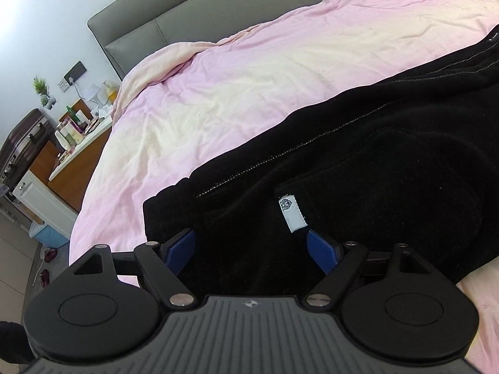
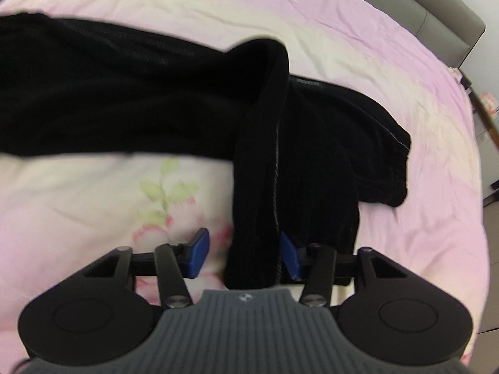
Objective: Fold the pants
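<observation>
I can make out a small white label (image 1: 292, 213) with a dark round emblem sewn on the black pants (image 1: 358, 168), but no writing I can read. Far left of the bed, a cluttered nightstand (image 1: 78, 143) and a suitcase (image 1: 21, 149) stand by the grey headboard (image 1: 187, 9). The pants lie spread on the pink blanket (image 1: 249, 78), soft and fuzzy with pale stitching. My left gripper (image 1: 251, 251) hangs wide open over the waistband. My right gripper (image 2: 243, 251) straddles a raised fold of a pant leg (image 2: 262, 162); whether it pinches, I cannot tell.

Bed (image 1: 218, 99) with grey padded headboard (image 1: 187, 15), covered by wrinkled pink-and-cream duvet (image 2: 358, 31), floral print near front. Black pants (image 1: 374, 162) lie directly on duvet, one band of the fabric raised off it.
</observation>
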A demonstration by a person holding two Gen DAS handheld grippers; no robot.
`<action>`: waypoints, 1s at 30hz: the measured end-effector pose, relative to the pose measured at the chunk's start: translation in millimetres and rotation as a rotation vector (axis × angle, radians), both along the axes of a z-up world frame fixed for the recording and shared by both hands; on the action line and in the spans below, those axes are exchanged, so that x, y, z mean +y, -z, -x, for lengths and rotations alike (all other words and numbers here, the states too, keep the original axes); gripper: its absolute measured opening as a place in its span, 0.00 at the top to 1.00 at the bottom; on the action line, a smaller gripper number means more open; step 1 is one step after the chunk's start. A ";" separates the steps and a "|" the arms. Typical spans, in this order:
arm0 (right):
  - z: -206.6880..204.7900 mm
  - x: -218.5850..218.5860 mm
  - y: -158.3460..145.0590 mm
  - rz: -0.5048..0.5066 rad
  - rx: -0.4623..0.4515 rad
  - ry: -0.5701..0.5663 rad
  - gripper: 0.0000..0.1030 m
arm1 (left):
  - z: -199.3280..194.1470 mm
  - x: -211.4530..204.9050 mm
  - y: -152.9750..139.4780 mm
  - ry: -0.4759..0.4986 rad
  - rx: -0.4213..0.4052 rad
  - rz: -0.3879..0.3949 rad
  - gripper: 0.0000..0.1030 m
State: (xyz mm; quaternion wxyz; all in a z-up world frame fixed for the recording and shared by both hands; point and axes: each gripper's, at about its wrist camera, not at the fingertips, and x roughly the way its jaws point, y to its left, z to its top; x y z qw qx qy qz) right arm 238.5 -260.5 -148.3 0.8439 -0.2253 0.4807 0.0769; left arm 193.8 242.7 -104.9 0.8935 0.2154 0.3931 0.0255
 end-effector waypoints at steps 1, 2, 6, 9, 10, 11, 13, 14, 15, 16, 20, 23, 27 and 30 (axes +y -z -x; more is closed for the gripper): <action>2.6 0.2 4.6 0.049 -0.016 -0.009 0.75 | 0.9 1.1 0.1 -0.002 -0.001 0.003 0.07; 4.9 -0.7 4.8 0.072 -0.040 -0.018 0.88 | 1.3 2.1 0.3 -0.004 -0.001 0.008 0.07; 4.5 -20.2 -45.2 -0.016 -0.224 0.094 0.91 | 0.9 6.4 0.2 -0.009 -0.001 0.022 0.05; -9.4 -34.1 -92.5 -0.045 -0.324 0.125 0.92 | -2.7 8.4 1.6 -0.012 -0.002 0.029 0.04; -19.3 -37.1 -104.8 -0.031 -0.343 0.120 0.92 | -3.7 9.0 2.2 -0.014 -0.001 0.034 0.04; -29.7 -38.9 -113.8 -0.016 -0.360 0.117 0.92 | -4.2 9.6 2.9 -0.016 -0.001 0.039 0.04; -52.5 -46.1 -124.6 0.007 -0.376 0.120 0.92 | -3.1 10.0 3.2 -0.018 -0.002 0.042 0.04; -68.5 -49.9 -127.1 0.019 -0.380 0.123 0.92 | -1.9 10.1 3.1 -0.016 -0.003 0.041 0.04; -88.2 -57.7 -123.7 0.031 -0.376 0.126 0.92 | -1.0 10.1 3.1 -0.016 -0.004 0.041 0.04; -102.8 -60.7 -120.8 0.046 -0.369 0.126 0.92 | -0.4 10.4 3.0 -0.016 -0.005 0.042 0.04; -164.9 -72.4 -87.8 0.146 -0.307 0.120 0.92 | -1.6 11.5 3.6 -0.021 -0.008 0.049 0.01; -200.3 -84.0 -49.9 0.226 -0.246 0.137 0.86 | -3.7 12.5 3.8 -0.034 -0.008 0.060 0.00; -231.5 -101.7 -14.5 0.254 -0.158 0.327 0.75 | -4.9 11.4 3.7 -0.037 0.002 0.057 0.00; -219.6 -103.3 -26.4 0.107 -0.282 0.452 0.74 | -4.9 13.5 1.1 -0.044 0.005 0.063 0.00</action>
